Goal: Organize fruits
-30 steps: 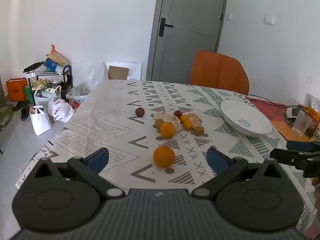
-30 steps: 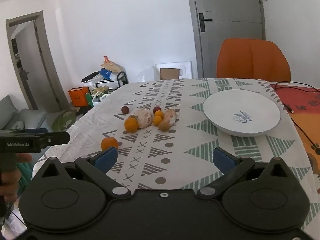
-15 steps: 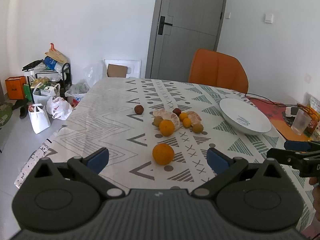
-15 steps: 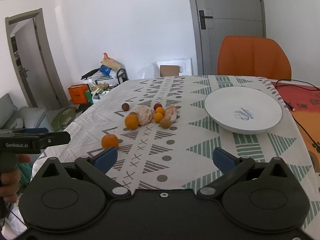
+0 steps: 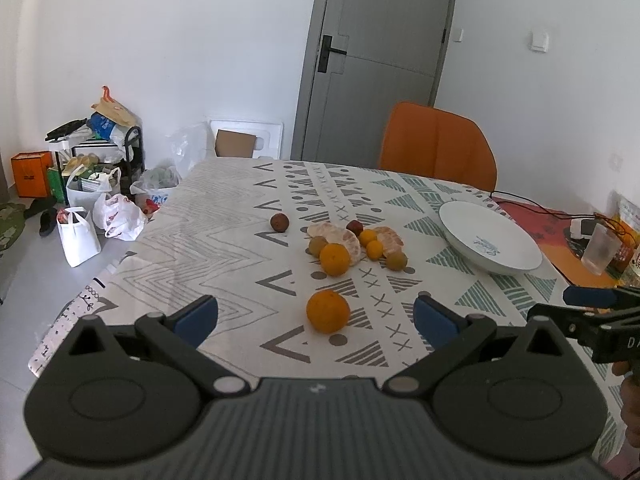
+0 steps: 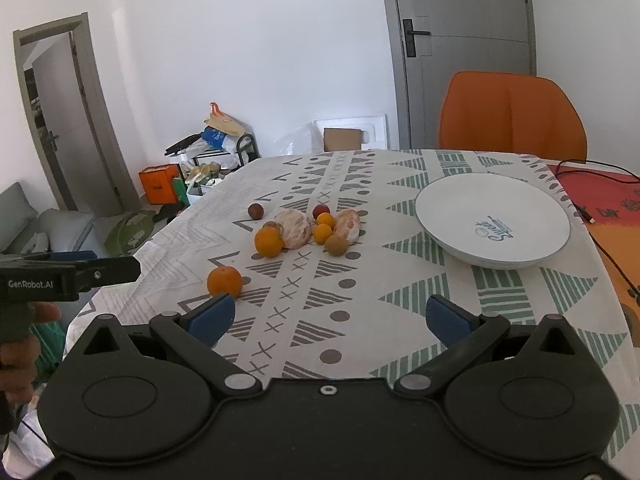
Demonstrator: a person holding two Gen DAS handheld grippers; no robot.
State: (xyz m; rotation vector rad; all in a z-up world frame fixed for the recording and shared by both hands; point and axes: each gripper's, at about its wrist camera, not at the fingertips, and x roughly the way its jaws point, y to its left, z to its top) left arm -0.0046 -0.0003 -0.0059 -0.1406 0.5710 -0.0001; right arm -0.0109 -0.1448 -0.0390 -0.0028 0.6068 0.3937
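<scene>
An orange lies alone on the patterned tablecloth, just beyond my open, empty left gripper; it also shows in the right wrist view. Behind it is a cluster: a second orange, peeled citrus, small kumquats, brownish fruits and a dark red fruit apart to the left. A white plate sits to the right, empty. My right gripper is open and empty, above the table's near part.
An orange chair stands at the table's far side. A clear cup and cables lie on a red mat at the right. Bags and boxes crowd the floor to the left. A grey door is behind.
Both grippers have drawn back and tilted slightly, so the fruits and plate sit a little farther off. Nothing on the table has moved.
</scene>
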